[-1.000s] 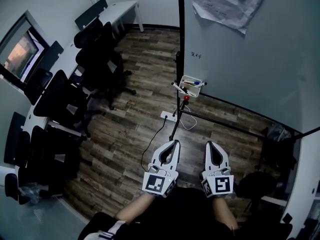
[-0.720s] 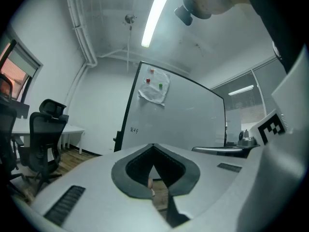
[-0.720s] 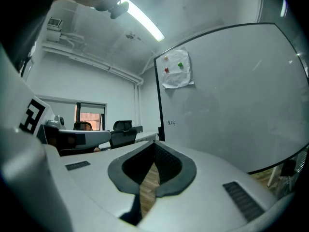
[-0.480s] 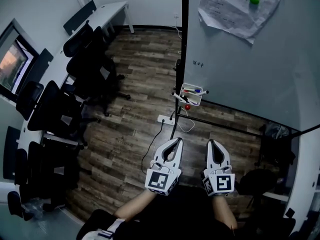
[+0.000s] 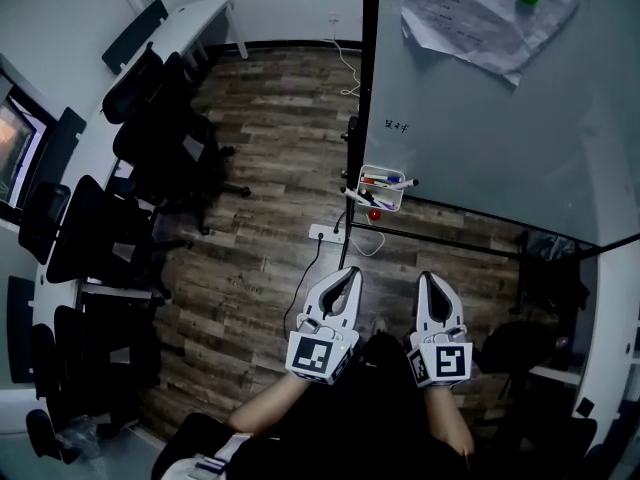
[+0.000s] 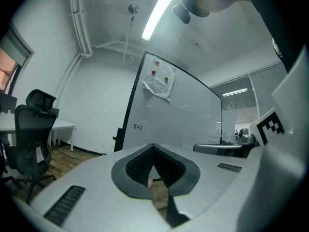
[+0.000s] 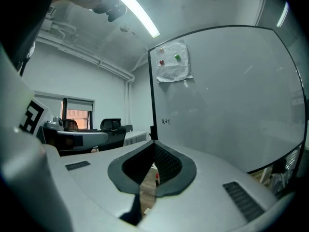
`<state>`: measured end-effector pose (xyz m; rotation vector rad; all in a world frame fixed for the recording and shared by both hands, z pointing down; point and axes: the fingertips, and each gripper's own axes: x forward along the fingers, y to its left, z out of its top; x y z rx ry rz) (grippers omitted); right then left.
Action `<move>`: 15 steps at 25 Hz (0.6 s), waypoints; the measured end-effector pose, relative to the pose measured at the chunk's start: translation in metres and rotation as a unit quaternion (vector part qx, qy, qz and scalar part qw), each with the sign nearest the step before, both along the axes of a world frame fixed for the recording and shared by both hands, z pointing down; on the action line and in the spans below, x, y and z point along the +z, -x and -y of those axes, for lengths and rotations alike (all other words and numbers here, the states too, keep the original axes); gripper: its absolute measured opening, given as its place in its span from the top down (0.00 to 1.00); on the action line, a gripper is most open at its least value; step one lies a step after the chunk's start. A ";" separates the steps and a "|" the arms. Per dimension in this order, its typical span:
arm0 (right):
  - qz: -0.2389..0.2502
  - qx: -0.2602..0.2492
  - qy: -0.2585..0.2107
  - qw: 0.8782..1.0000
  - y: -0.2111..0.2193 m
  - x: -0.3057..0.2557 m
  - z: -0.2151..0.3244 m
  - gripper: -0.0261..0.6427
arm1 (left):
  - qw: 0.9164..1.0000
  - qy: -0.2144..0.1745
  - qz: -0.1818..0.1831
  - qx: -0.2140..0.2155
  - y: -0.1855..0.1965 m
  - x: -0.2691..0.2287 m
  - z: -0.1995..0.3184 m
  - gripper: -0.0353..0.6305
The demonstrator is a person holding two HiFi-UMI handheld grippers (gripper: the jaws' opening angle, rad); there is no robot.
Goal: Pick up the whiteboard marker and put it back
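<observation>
**Both claws clenched and empty, markers ahead in their holder**

We hold the white left gripper (image 5: 351,272) and the white right gripper (image 5: 427,277) side by side, low in the head view. They point roughly level across the dark wood-plank floor (image 5: 260,268) toward the large black-framed whiteboard (image 5: 480,118). In each gripper view the dark ribbed jaws meet at their tips with nothing between them, so both claws are clenched on air.

The task's thing is well apart from us. A few slim whiteboard markers (image 5: 385,180), with red and blue showing on them, lie in the small white holder (image 5: 397,201) hung at the board's lower left edge. One more pokes out of its left side. Which of them we are meant to take we cannot tell.

We judge that the pick-up has not begun and that this is the approach. The next move calls for closing the gap to the holder, opening one claw before it arrives, and setting its jaws across a marker's barrel rather than its end. The holder looks crowded, so the marker that sticks out seems the easier choice.
</observation>
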<state>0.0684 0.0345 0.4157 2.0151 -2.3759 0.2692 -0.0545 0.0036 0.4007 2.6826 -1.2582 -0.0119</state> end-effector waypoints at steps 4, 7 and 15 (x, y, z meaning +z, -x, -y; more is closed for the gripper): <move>0.001 -0.005 -0.005 1.000 -0.008 0.004 0.013 0.94 | 1.000 -0.012 -0.002 0.004 -0.013 -0.002 0.011 0.93; 0.002 -0.014 0.003 1.000 -0.011 0.012 0.022 0.94 | 1.000 -0.007 -0.009 -0.007 -0.018 -0.001 0.020 0.93; 0.012 -0.020 0.012 1.000 -0.026 0.021 0.049 0.94 | 1.000 0.005 0.005 -0.018 -0.034 0.005 0.039 0.93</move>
